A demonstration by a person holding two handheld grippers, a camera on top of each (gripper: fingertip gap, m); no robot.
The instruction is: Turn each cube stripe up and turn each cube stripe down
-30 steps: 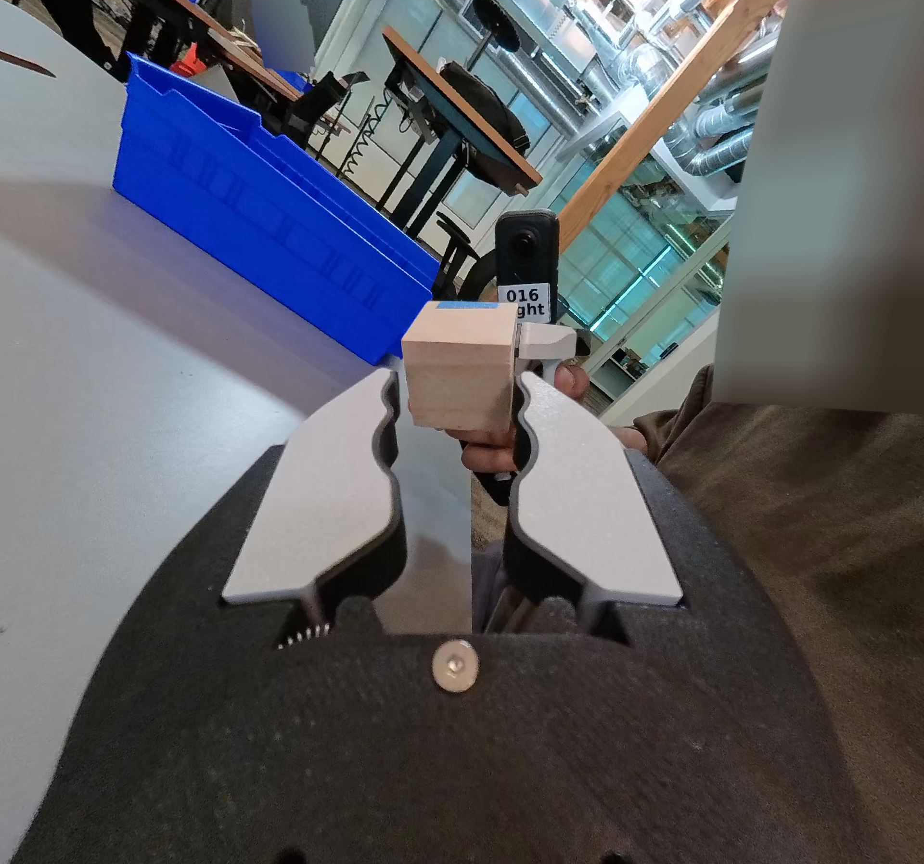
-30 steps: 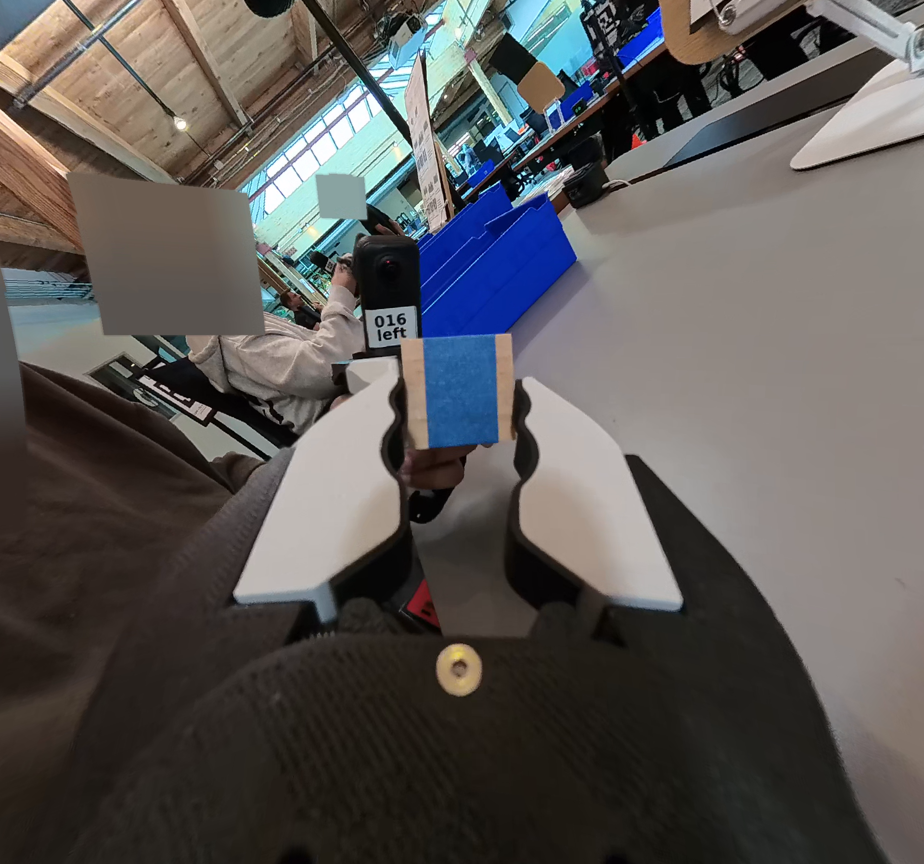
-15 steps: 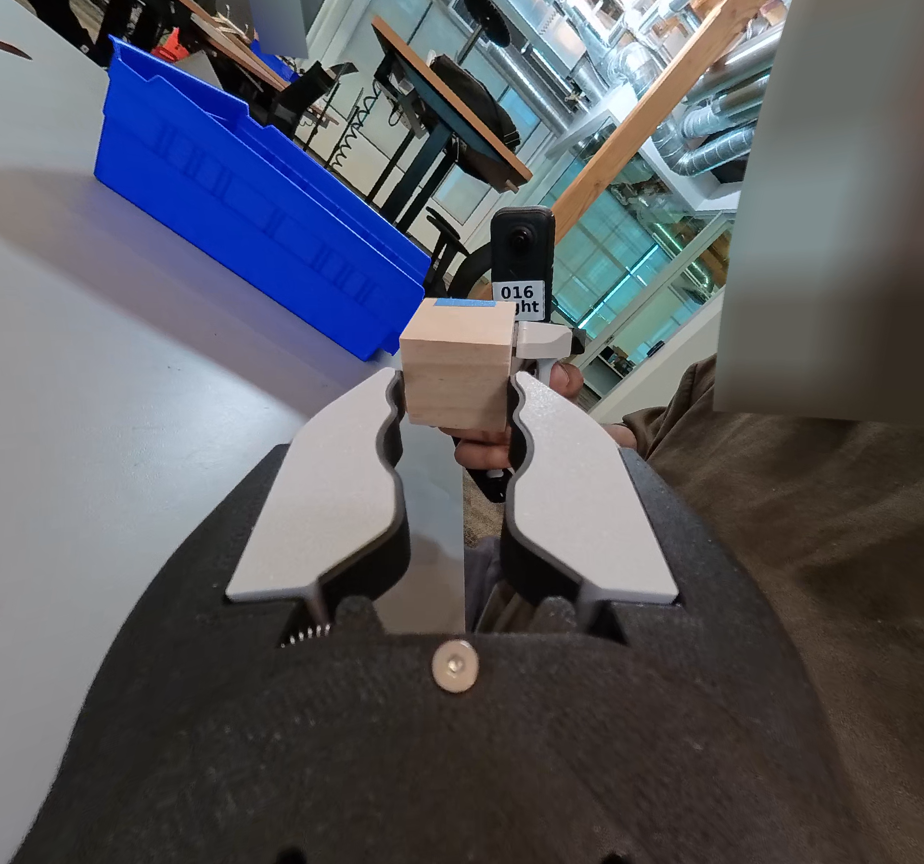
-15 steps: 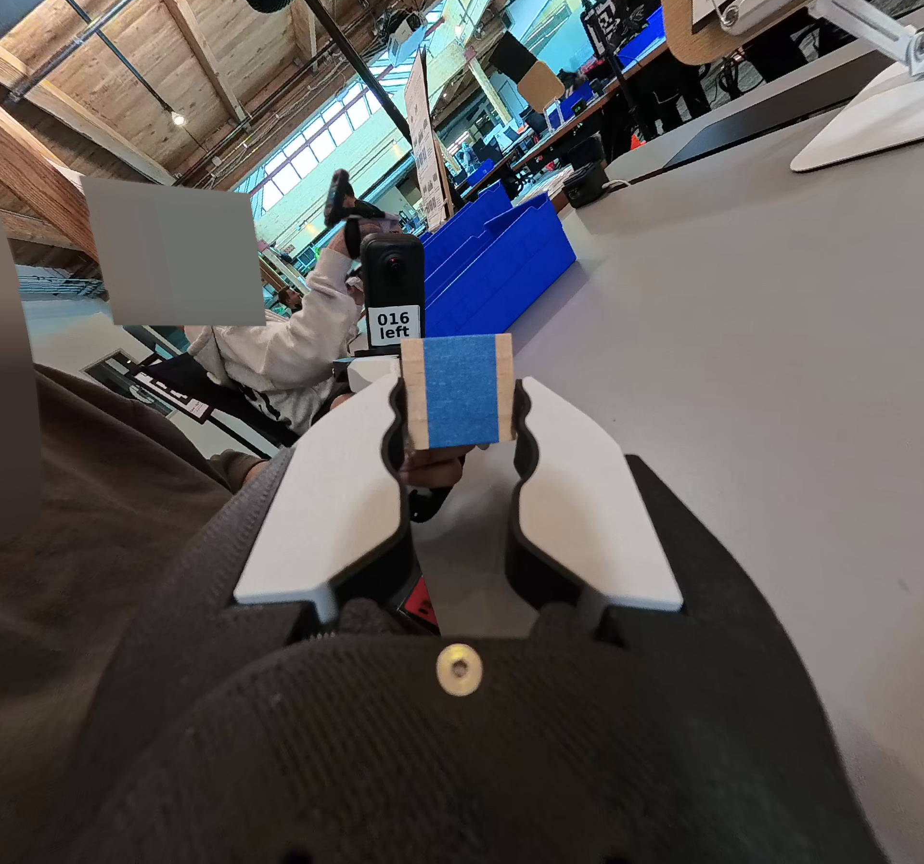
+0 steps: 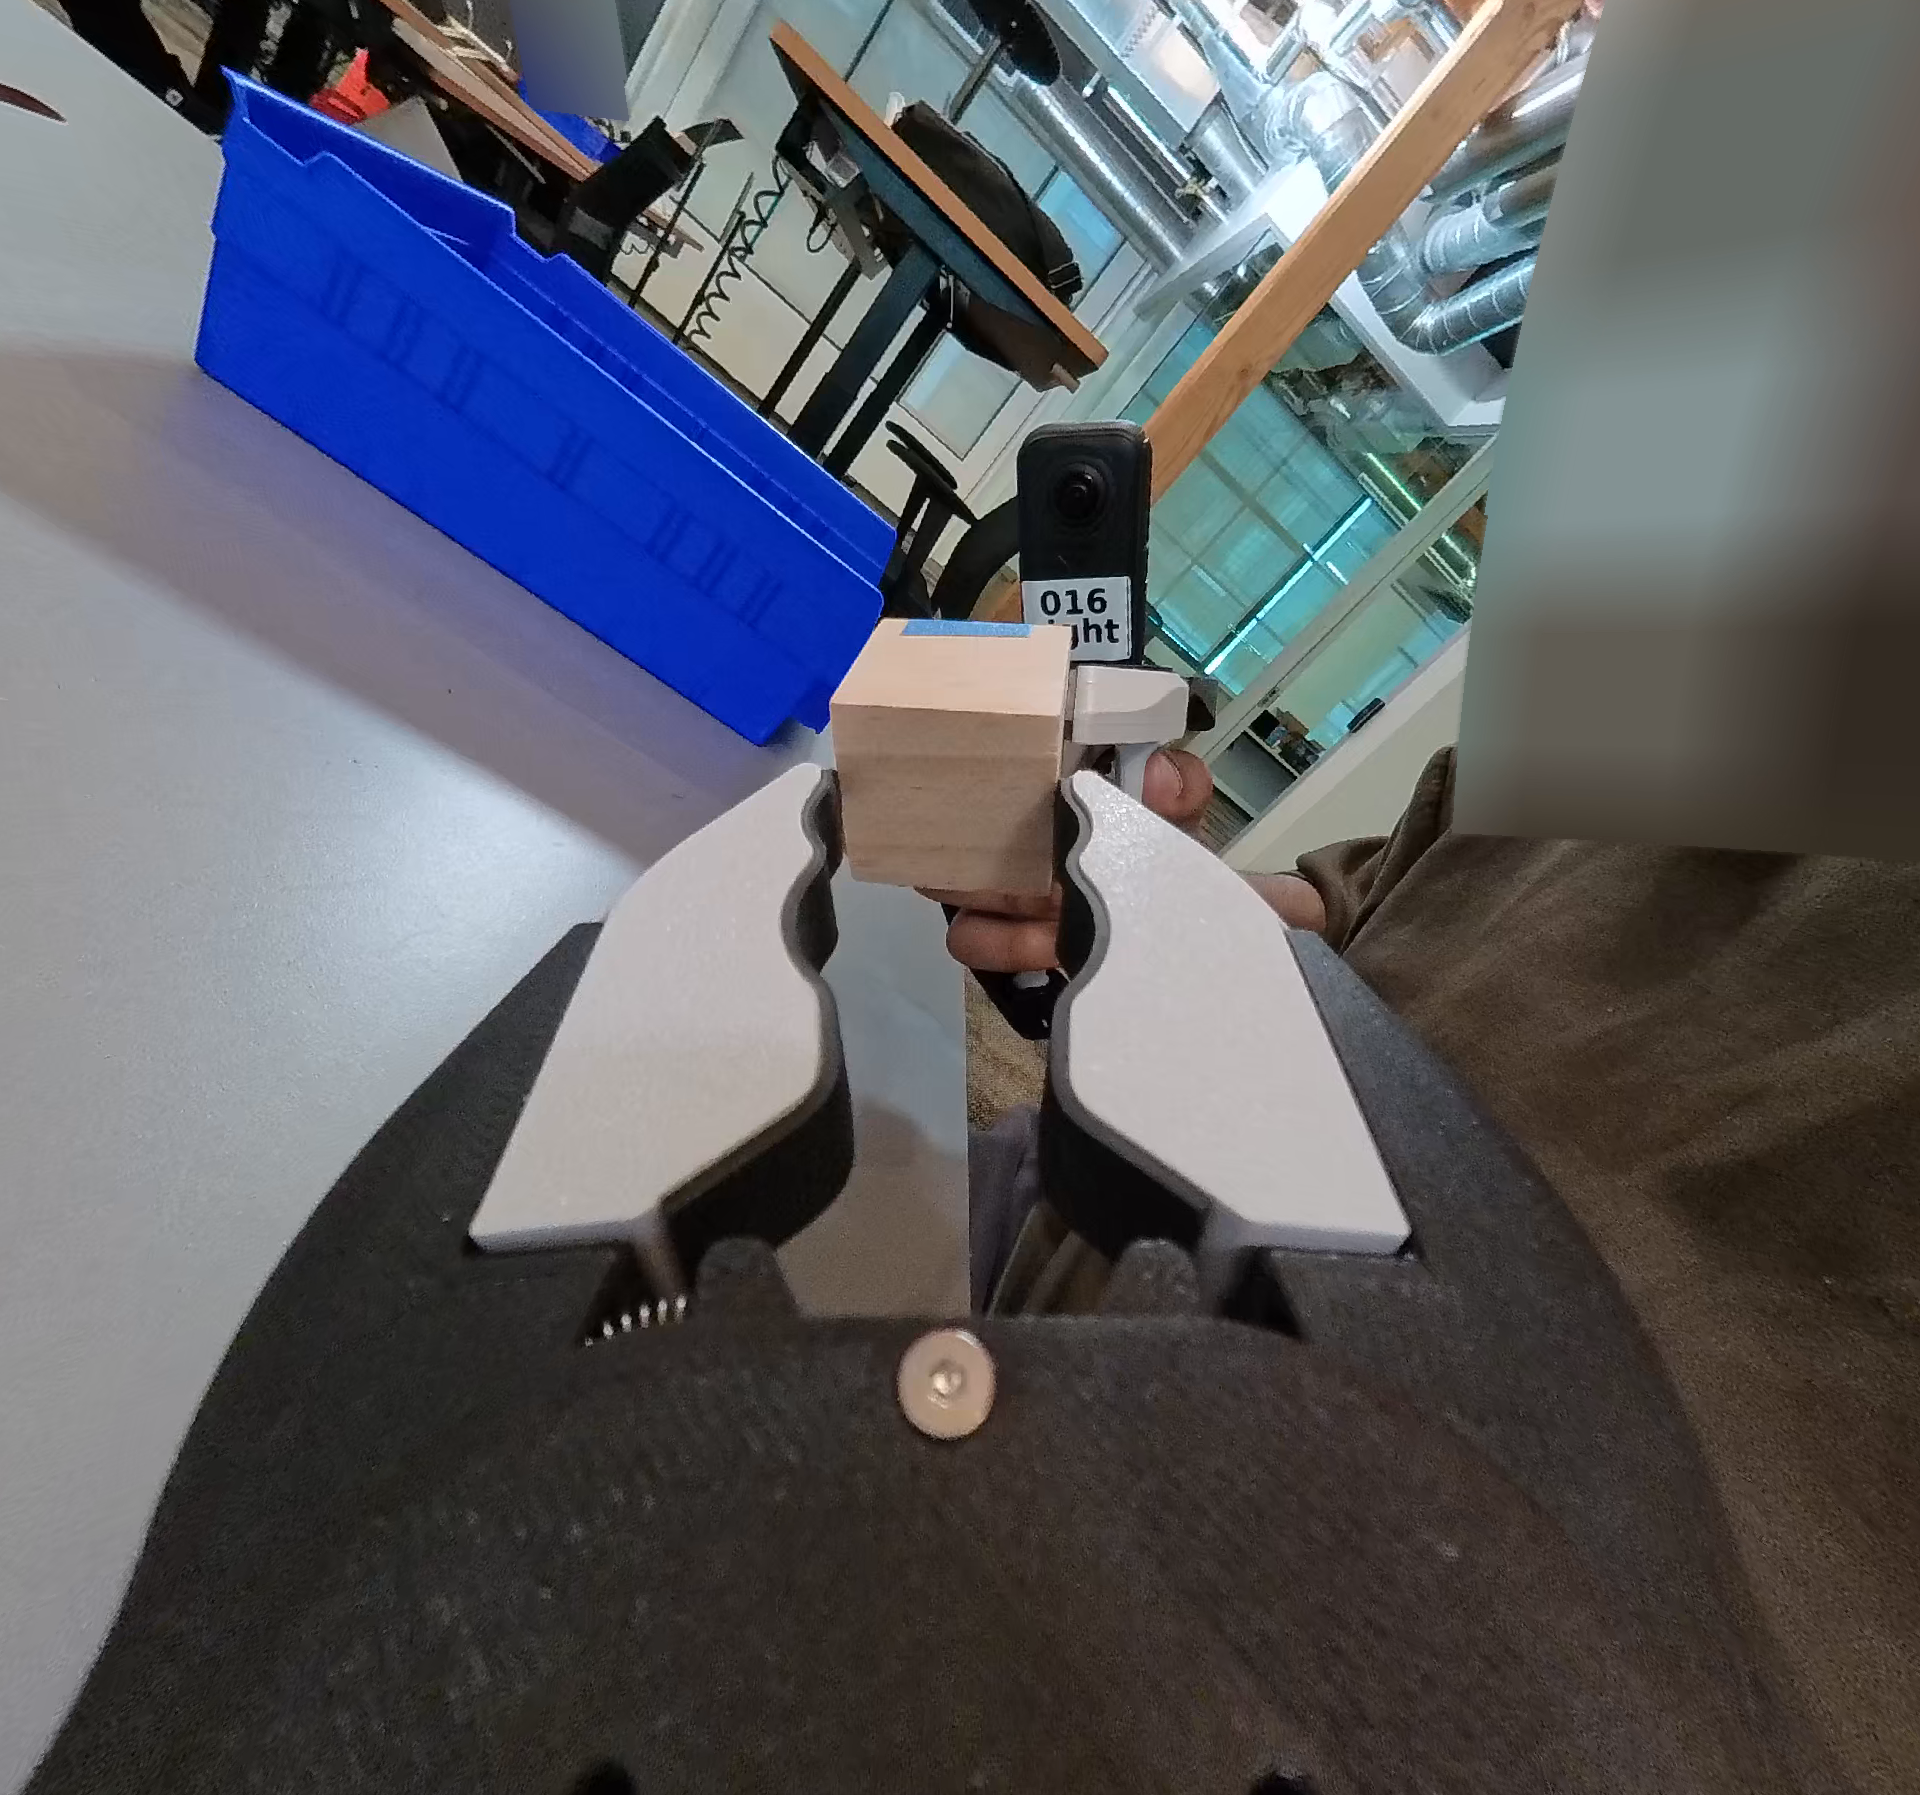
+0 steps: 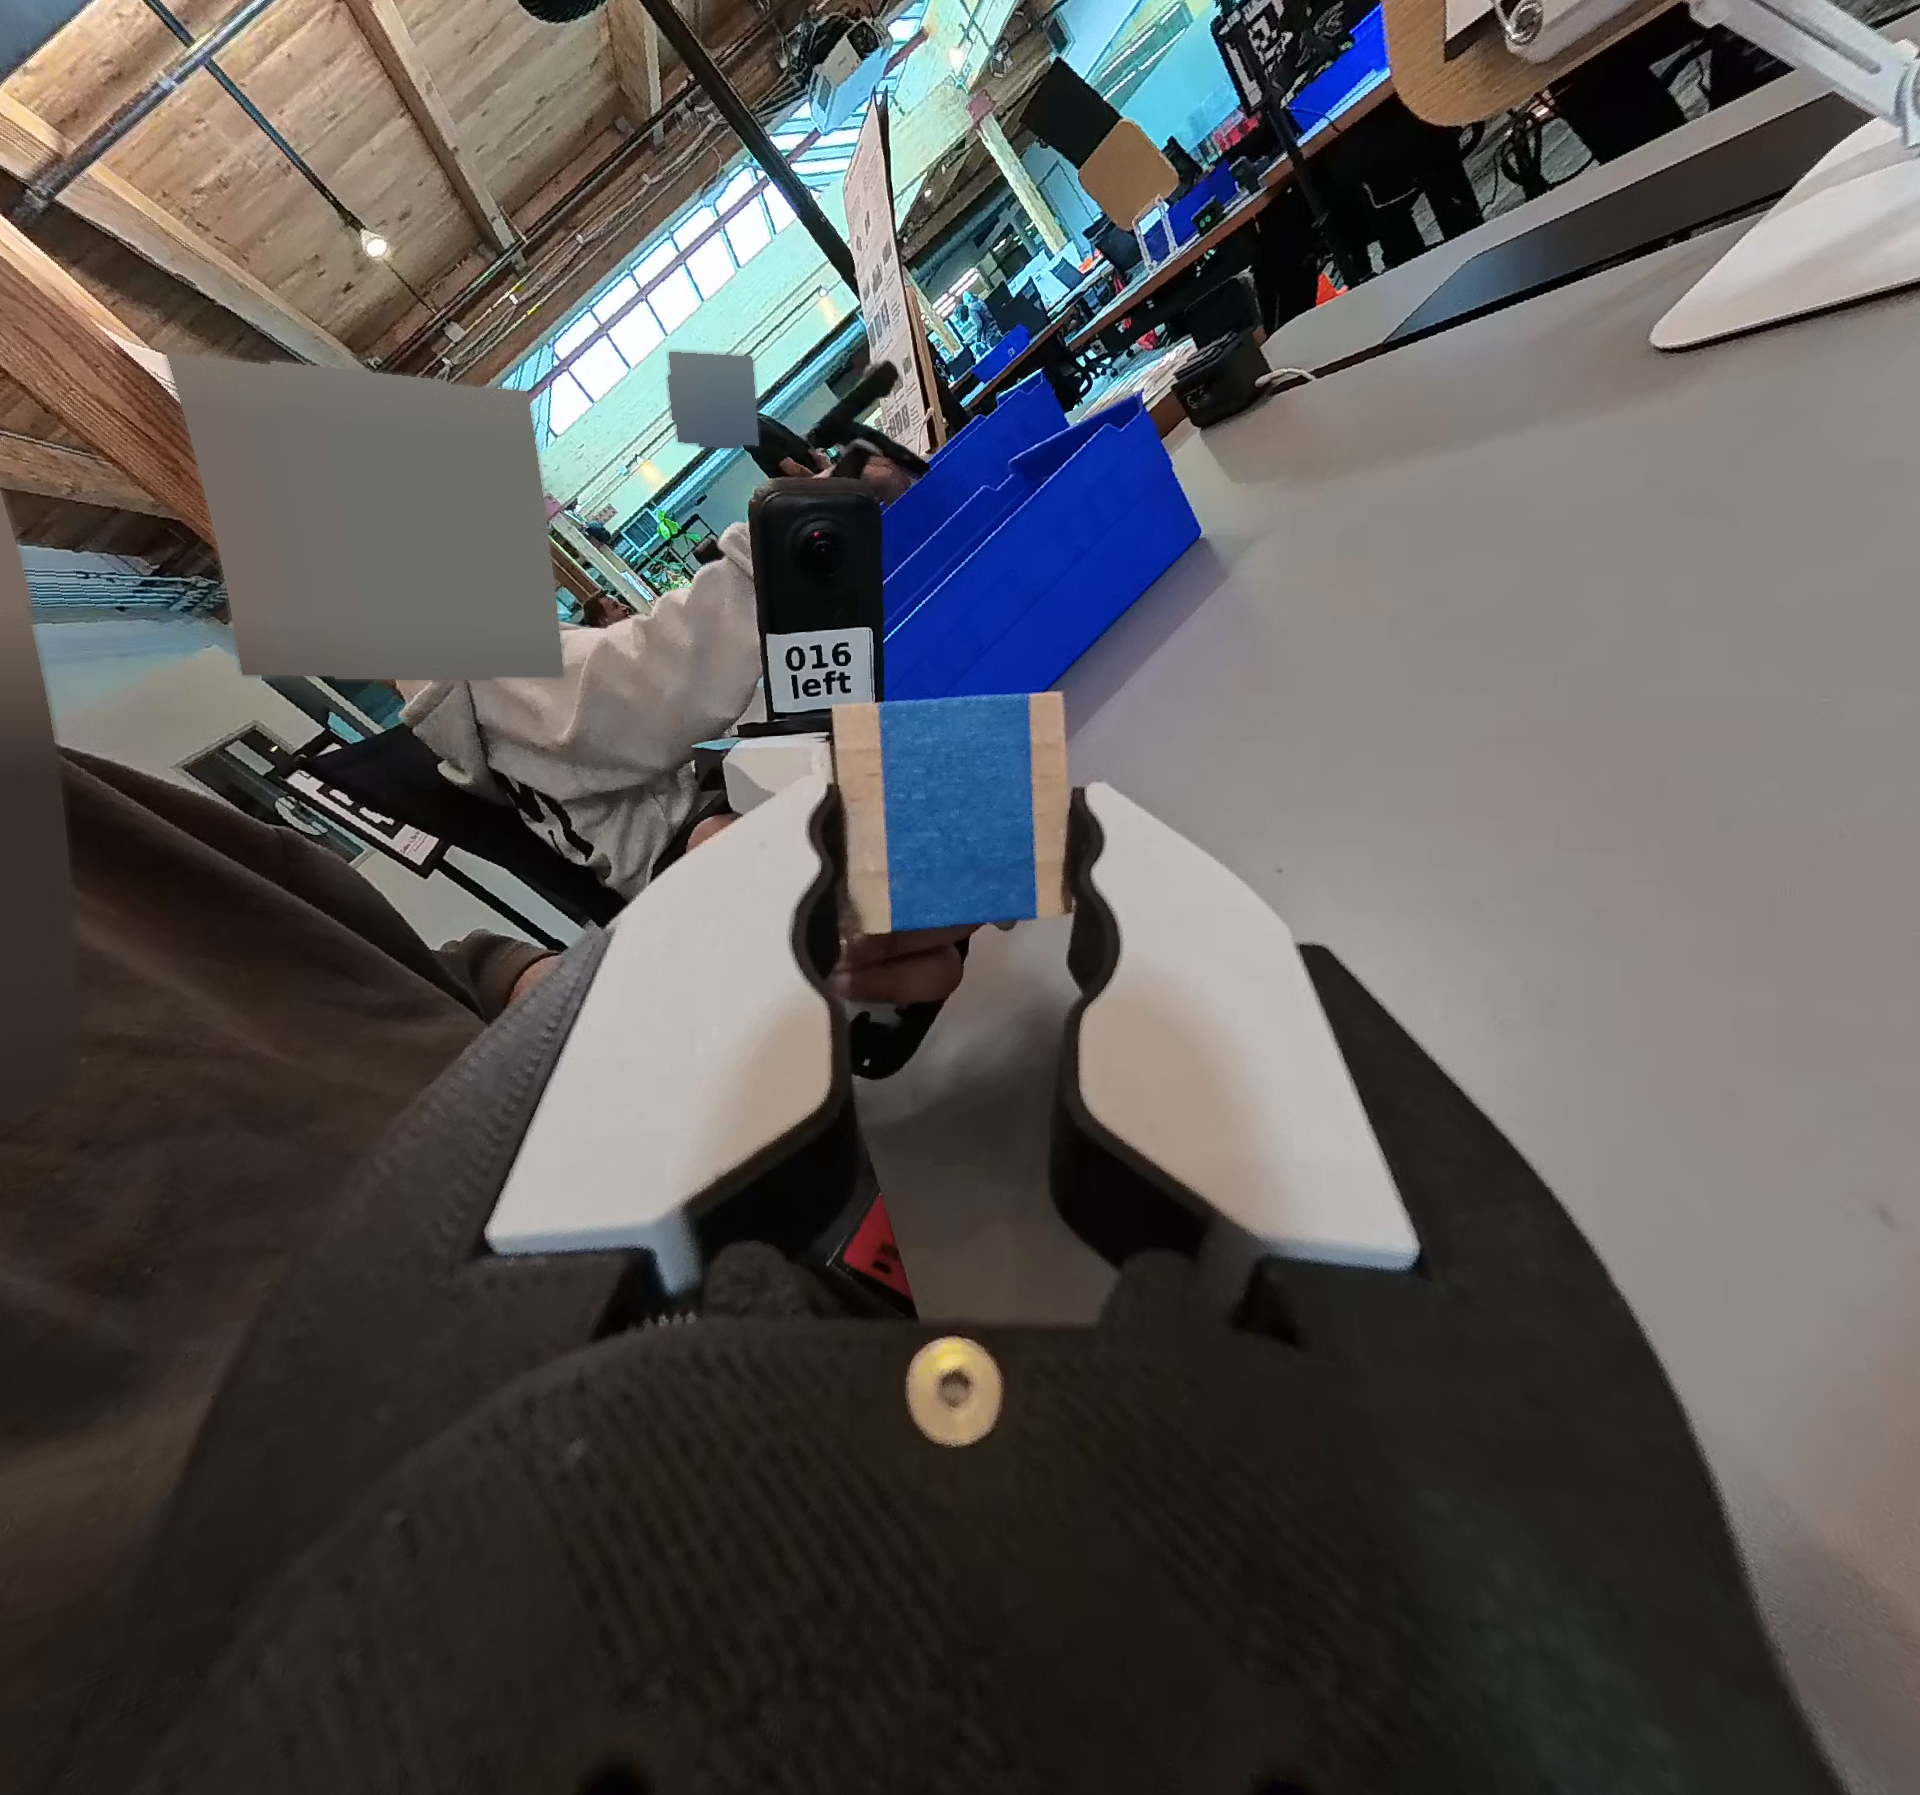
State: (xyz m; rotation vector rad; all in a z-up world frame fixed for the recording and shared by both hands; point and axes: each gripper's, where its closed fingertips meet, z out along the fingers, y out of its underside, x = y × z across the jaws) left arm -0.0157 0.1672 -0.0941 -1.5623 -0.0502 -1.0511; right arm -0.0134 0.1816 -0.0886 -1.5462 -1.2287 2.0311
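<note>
**One wooden cube gripped by two hand-held grippers above a grey table**

A grey table (image 5: 260, 810) stretches beneath the scene. On it, well behind the grippers, sits a long blue bin (image 5: 499, 415), also seen in the right wrist view (image 6: 1039, 550). A white monitor stand base (image 6: 1787, 259) rests on the table's far side. Desks, a wooden beam and ceiling pipes fill the background, and a person in a pale sweatshirt (image 6: 592, 706) sits beyond the table edge.

The two grippers point at each other, tilted upward, held off the table. A hand (image 5: 1174, 789) grips the handle of the opposite tool, with a brown sleeve (image 5: 1558, 1070) beside it.

The left gripper (image 5: 948, 831) is clamped on a wooden cube (image 5: 951, 779), its fingers pressing the cube's two sides. The right gripper (image 6: 951, 862) pinches the same cube (image 6: 951, 815) from the opposite end. The cube's blue stripe (image 6: 956, 810) faces the right wrist camera; from the left, only a thin blue edge (image 5: 961, 630) shows on top.
</note>
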